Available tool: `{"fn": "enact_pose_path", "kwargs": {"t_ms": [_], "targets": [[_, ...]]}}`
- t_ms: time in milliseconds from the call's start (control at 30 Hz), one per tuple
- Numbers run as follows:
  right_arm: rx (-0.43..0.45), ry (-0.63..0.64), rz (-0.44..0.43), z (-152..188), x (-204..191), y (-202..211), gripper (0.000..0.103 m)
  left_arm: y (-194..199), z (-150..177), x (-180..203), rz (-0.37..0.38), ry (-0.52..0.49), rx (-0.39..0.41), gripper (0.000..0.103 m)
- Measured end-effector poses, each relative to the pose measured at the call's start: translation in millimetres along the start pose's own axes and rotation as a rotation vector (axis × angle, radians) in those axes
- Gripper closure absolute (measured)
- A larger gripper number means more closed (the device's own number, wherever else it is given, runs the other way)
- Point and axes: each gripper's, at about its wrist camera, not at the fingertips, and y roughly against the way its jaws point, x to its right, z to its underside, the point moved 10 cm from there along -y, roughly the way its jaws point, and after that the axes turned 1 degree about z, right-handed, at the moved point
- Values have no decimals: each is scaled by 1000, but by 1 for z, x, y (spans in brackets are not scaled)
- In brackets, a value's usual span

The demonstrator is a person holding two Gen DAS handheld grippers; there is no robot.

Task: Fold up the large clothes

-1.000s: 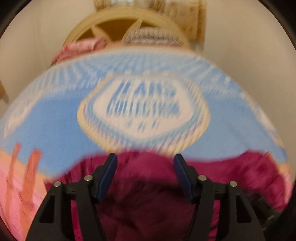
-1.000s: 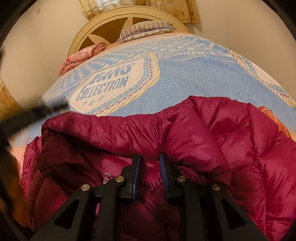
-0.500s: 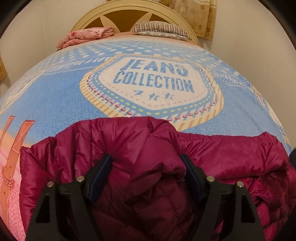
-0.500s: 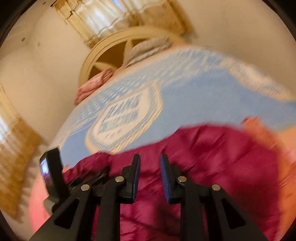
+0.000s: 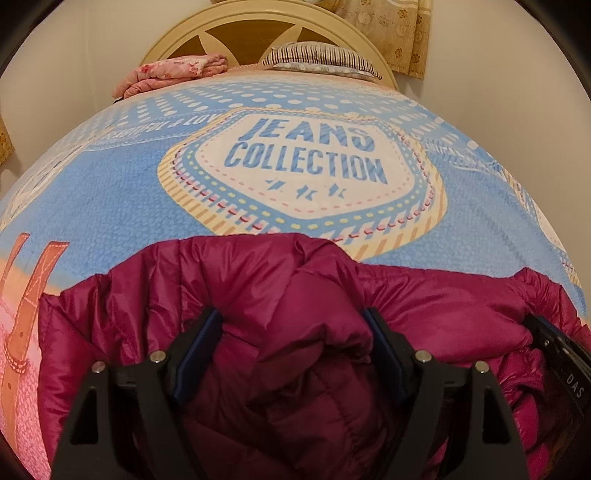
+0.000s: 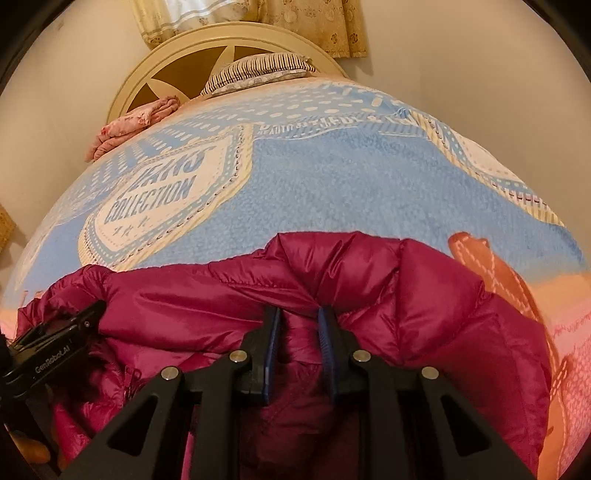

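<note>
A magenta puffer jacket [image 5: 443,306] lies bunched at the near end of the bed. My left gripper [image 5: 291,325] stands wide over its left part; a puffy fold bulges between the fingers, and the pads do not look pressed into it. In the right wrist view the jacket [image 6: 424,295] fills the foreground. My right gripper [image 6: 299,321] is nearly closed, pinching a fold whose creases run into the narrow gap. Each gripper shows at the edge of the other's view: the right gripper [image 5: 561,354], the left gripper [image 6: 55,347].
The jacket rests on a blue blanket [image 5: 122,192] printed with "JEANS COLLECTION". At the far end are a striped pillow [image 5: 317,55], a folded pink floral cloth [image 5: 170,74] and a cream headboard [image 5: 255,18]. Walls flank the bed; curtains [image 6: 306,26] hang behind.
The left jaws have spread wider and the left gripper has sunk onto the jacket. The right gripper has swung sideways with its fold; the jacket's inner lining and zipper no longer show.
</note>
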Motion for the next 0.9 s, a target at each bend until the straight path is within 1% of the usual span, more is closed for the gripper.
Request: {"fn": "enact_pose_path", "kwargs": {"t_ms": [133,233,300,367,400,467,500,567,633,800,900], "targets": [[6,5,10,-3,-1,0,81,0,-1,1,10,10,-2,22],[-3,27,34,-2,-2,0,80,-1,-1,2,-8,-3,-12,22],[-30,51,52,-3,-5,-1,80,3,-1,1,-17,-6,-29,22],[-77,83,71,-6,-7,5,79,14,1,0,-20,-10,-50,22],[-68,71,70,-8,-7,15,79,21,3,0,-15,-7,-46,22],[7,5,6,-13,-8,44,79,43,6,0,2,-13,-17,22],[26,-22,-23,-12,-9,57,76,52,7,0,-2,-27,-5,22],[32,-38,-49,-4,-12,76,72,72,13,2,-22,-74,22,22],[30,-18,-67,9,-18,93,72,89,23,3,-32,-107,39,22],[4,34,-87,52,-30,119,71,119,57,10,11,-143,42,22],[-32,63,-85,88,-31,130,70,127,78,10,2,-157,35,22]]}}
